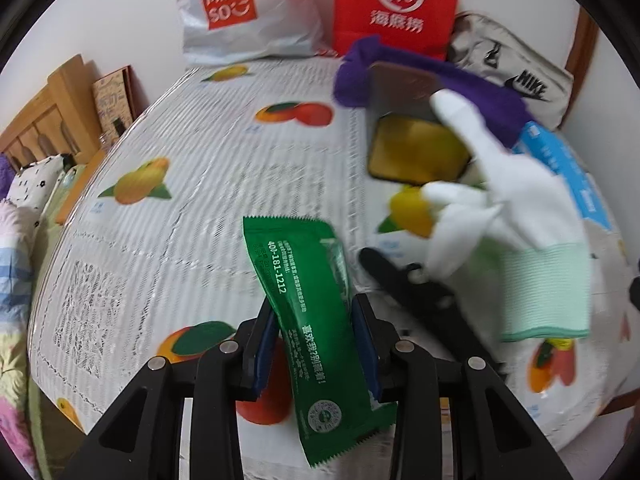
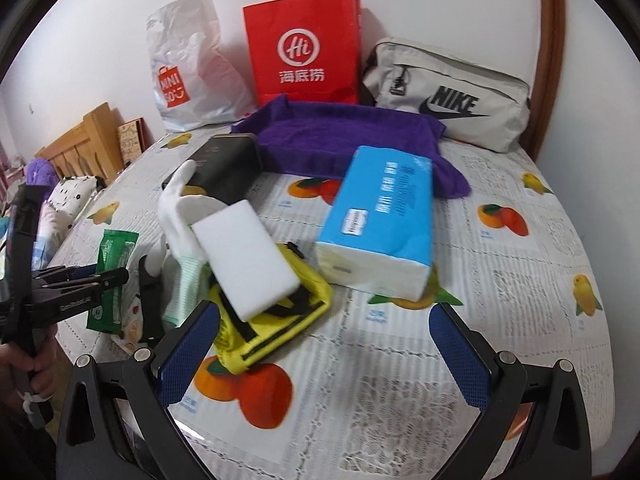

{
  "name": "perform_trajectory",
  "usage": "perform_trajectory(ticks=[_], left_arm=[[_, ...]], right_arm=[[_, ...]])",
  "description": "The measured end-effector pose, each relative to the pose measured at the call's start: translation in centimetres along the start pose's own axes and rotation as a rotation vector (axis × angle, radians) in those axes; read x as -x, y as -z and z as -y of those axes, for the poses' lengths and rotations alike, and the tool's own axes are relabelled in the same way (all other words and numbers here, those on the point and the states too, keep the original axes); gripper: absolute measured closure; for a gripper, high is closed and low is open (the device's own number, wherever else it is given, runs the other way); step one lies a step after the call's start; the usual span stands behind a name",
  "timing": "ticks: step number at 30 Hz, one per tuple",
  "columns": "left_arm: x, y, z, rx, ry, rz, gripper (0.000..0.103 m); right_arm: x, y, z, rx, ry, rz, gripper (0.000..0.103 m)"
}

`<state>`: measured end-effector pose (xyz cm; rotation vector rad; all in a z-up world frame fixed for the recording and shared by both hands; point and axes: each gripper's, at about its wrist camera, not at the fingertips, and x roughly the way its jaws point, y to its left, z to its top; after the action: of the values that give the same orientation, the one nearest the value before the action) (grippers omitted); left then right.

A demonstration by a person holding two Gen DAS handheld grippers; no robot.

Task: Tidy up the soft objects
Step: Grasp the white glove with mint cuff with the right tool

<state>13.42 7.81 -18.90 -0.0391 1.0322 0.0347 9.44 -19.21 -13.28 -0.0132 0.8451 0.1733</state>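
My left gripper (image 1: 316, 316) is shut on a green sachet (image 1: 296, 256), held upright above the fruit-print tablecloth (image 1: 180, 240). The right wrist view shows that gripper (image 2: 116, 276) and the sachet (image 2: 112, 256) at the left edge. A white glove (image 1: 500, 184) with a pale green cuff lies to the sachet's right. My right gripper (image 2: 324, 312) is open with nothing between its pads. Just beyond its left finger a white sponge (image 2: 248, 256) rests on a yellow pouch (image 2: 288, 320). A blue tissue pack (image 2: 380, 216) and a purple towel (image 2: 344, 140) lie farther back.
A dark flat device (image 2: 228, 168) leans by the glove (image 2: 176, 200); a black tool (image 2: 150, 296) lies near it. Against the wall stand a Miniso bag (image 2: 188, 76), a red paper bag (image 2: 304, 48) and a grey Nike bag (image 2: 452, 100). A wooden bed frame (image 1: 44, 116) is left of the table.
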Motion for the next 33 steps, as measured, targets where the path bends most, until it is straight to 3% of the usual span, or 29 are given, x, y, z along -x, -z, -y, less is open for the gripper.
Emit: perform_trajectory(ticks=[4, 5, 8, 9, 10, 14, 17, 21, 24, 26, 27, 28, 33], left_arm=[[-0.6, 0.3, -0.1, -0.038, -0.035, 0.017, 0.031], [-0.7, 0.5, -0.3, -0.03, -0.035, 0.019, 0.029], [-0.6, 0.6, -0.9, -0.004, -0.011, 0.038, 0.034], [-0.5, 0.6, -1.0, -0.011, -0.021, 0.057, 0.041], [-0.4, 0.6, -1.2, -0.015, -0.017, 0.079, 0.061], [-0.3, 0.3, -2.3, 0.003, 0.01, 0.087, 0.065], [-0.5, 0.0, -2.6, 0.007, 0.018, 0.087, 0.065], [-0.8, -0.3, -2.7, 0.0, 0.02, 0.088, 0.064], [-0.9, -0.5, -2.9, 0.012, 0.03, 0.09, 0.064], [-1.0, -0.5, -2.9, 0.008, 0.03, 0.09, 0.064], [-1.0, -0.5, -2.9, 0.007, 0.031, 0.09, 0.064], [-1.0, -0.5, -3.0, 0.006, 0.032, 0.091, 0.063], [-0.9, -0.5, -3.3, 0.015, 0.05, 0.089, 0.063]], right_arm=[[-0.4, -0.3, -1.2, 0.023, 0.0, -0.012, 0.0], [-0.4, -0.5, -1.4, 0.029, 0.001, -0.013, 0.0], [-0.4, -0.9, -2.1, 0.037, -0.013, -0.011, 0.0], [-0.4, -1.1, -2.5, 0.038, -0.027, -0.009, 0.0], [-0.4, -1.3, -2.8, 0.039, -0.046, -0.005, 0.0], [-1.0, -1.9, -4.3, 0.059, -0.094, -0.008, 0.0], [-2.1, -2.3, -5.4, 0.075, -0.095, -0.025, 0.006], [-3.2, -2.5, -6.9, 0.128, -0.108, -0.038, 0.028], [-3.7, -2.5, -8.4, 0.191, -0.078, -0.027, 0.032], [-4.2, -2.4, -9.3, 0.232, -0.063, -0.024, 0.054], [-4.4, -2.3, -9.7, 0.252, -0.048, -0.025, 0.077], [-4.5, -2.2, -10.3, 0.288, -0.01, -0.019, 0.085], [-3.2, -2.2, -10.7, 0.318, -0.046, 0.027, 0.093]])
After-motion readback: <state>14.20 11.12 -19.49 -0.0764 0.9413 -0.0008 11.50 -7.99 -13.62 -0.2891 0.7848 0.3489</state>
